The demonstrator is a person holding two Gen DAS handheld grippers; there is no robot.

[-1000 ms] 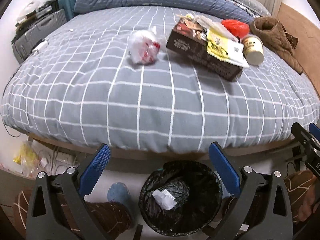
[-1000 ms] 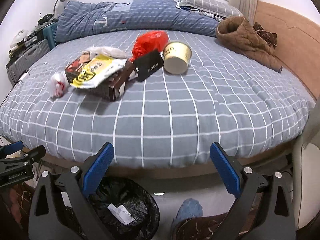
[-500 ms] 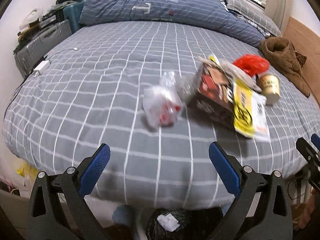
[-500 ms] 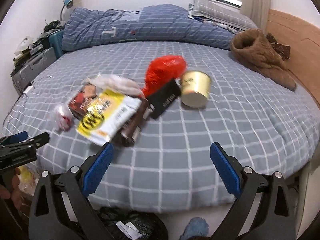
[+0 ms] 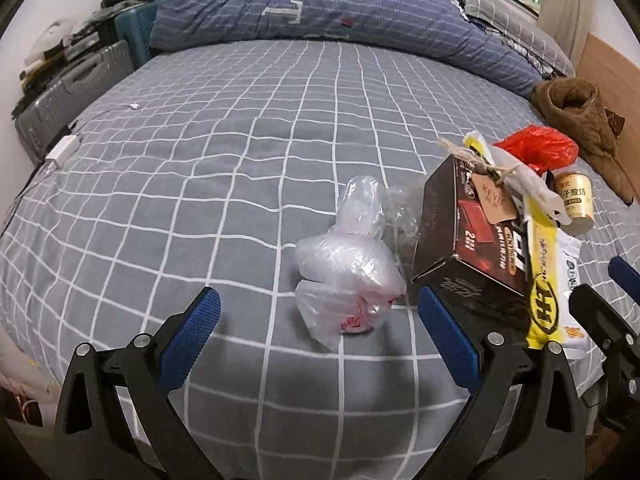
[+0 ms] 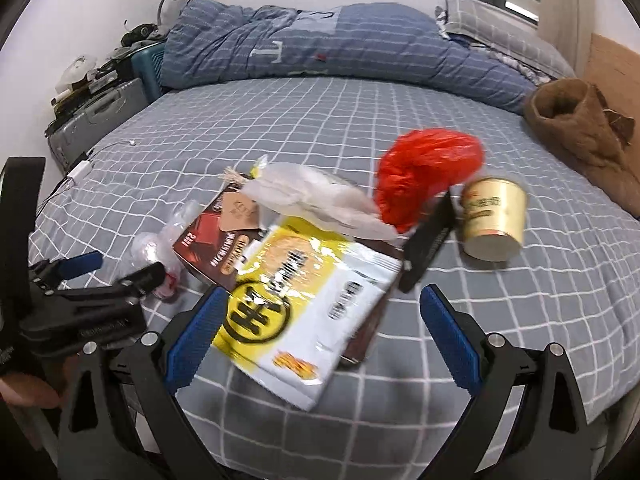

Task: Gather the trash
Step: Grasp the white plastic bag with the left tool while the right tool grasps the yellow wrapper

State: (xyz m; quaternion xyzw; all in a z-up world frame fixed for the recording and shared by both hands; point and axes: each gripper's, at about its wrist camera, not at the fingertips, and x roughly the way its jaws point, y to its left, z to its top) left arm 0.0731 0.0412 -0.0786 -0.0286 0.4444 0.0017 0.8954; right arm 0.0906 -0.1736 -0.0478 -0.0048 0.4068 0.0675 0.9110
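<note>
left wrist view: left gripper (image 5: 318, 334) low in frame, blue ribbed pads spread wide, nothing between them. its black arms run off the bottom edge. just ahead, between the pad tips, a clear plastic bag (image 5: 348, 272) sits on the bed (image 5: 200, 168), crinkled and knotted, with something red inside that is hard to make out. a second scrap of clear film beside it is too faint to read.

dark box (image 5: 468, 240) touches the bag's right side: glossy card, rectangular, one corner lifted, twine and a paper tag on top. yellow-and-white packet (image 5: 548, 280) lies draped over the box, shiny foil; its far end is cut off behind the left gripper's arm. red bag (image 5: 538, 152) thin and crumpled, partly hidden behind the box. cup (image 5: 574, 204) on its side, tan paper, round; print too small to read.

right wrist view: right gripper (image 6: 320, 332) also spread wide and empty, with the packet's near edge (image 6: 304, 320) lying between its pads; whether they touch cannot be told. this frame is motion-blurred. a small black card (image 6: 428, 248) leans tilted between the red bag (image 6: 428, 172) and the cup (image 6: 494, 220). brown coat (image 6: 580, 132) heaped at far right, soft and quilted. folded blue quilt (image 6: 320, 48) along the head of the bed. grey checked sheet, slightly rumpled.
</note>
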